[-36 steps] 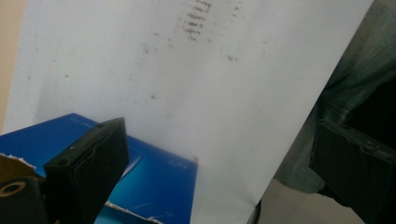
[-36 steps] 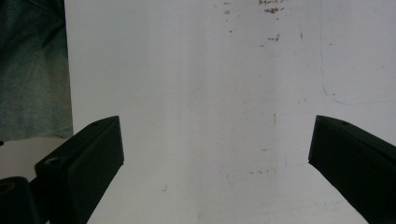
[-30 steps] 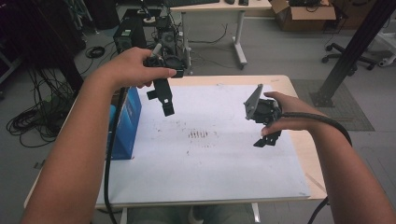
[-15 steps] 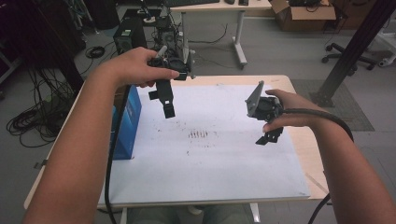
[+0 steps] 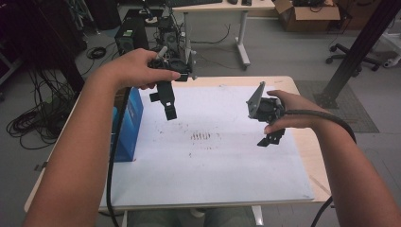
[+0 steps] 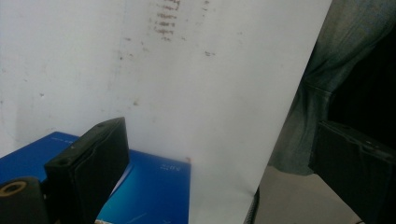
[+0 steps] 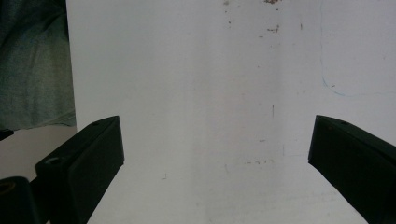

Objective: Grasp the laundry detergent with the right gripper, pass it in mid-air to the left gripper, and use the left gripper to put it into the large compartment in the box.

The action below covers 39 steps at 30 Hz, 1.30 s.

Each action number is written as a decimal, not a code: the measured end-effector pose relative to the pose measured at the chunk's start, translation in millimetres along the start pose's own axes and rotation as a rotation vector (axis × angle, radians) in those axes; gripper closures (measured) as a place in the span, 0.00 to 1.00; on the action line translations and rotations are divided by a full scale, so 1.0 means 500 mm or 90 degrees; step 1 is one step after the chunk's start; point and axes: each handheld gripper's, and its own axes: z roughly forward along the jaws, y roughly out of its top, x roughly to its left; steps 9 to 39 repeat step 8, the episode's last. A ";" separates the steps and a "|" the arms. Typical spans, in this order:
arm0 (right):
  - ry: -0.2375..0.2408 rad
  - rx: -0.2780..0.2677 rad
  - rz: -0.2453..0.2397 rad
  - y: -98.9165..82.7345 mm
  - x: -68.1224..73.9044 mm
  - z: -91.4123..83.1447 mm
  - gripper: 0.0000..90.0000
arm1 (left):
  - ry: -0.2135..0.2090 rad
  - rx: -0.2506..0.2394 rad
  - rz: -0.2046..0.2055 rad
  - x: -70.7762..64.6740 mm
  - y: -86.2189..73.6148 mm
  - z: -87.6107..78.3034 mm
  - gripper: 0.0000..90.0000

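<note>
High view: the left gripper [image 5: 169, 109] is held in the air above the far left part of the white sheet [image 5: 208, 165], its jaws pointing down and spread apart with nothing between them. In the left gripper view the jaws are likewise seen wide apart, with the blue box [image 6: 154, 191] below and between them at the sheet's edge. Just left of this gripper, the blue box [image 5: 126, 124] stands upright on the table [image 5: 309, 156] beside the sheet (its flaps are seen shut, so what is inside cannot be told). The right gripper [image 5: 269, 140] is held above the right part of the sheet, well apart from the box; in the right gripper view its jaws are seen released, spread wide over the bare, speckled white sheet [image 7: 205, 93]. A patch of dark smudges [image 5: 201, 136] is seen near the middle of the sheet, between the two grippers. Denim cloth [image 6: 317, 84] is seen past the sheet's near edge.
</note>
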 end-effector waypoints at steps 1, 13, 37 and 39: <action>0.001 0.001 0.000 0.001 0.000 0.000 0.04 | 0.000 -0.001 0.000 0.000 0.000 0.000 0.06; -0.011 -0.012 -0.004 0.007 0.007 -0.009 0.04 | 0.002 -0.007 -0.012 0.005 0.000 0.001 0.05; -0.011 -0.012 -0.004 0.007 0.007 -0.009 0.04 | 0.002 -0.007 -0.012 0.005 0.000 0.001 0.05; -0.011 -0.012 -0.004 0.007 0.007 -0.009 0.04 | 0.002 -0.007 -0.012 0.005 0.000 0.001 0.05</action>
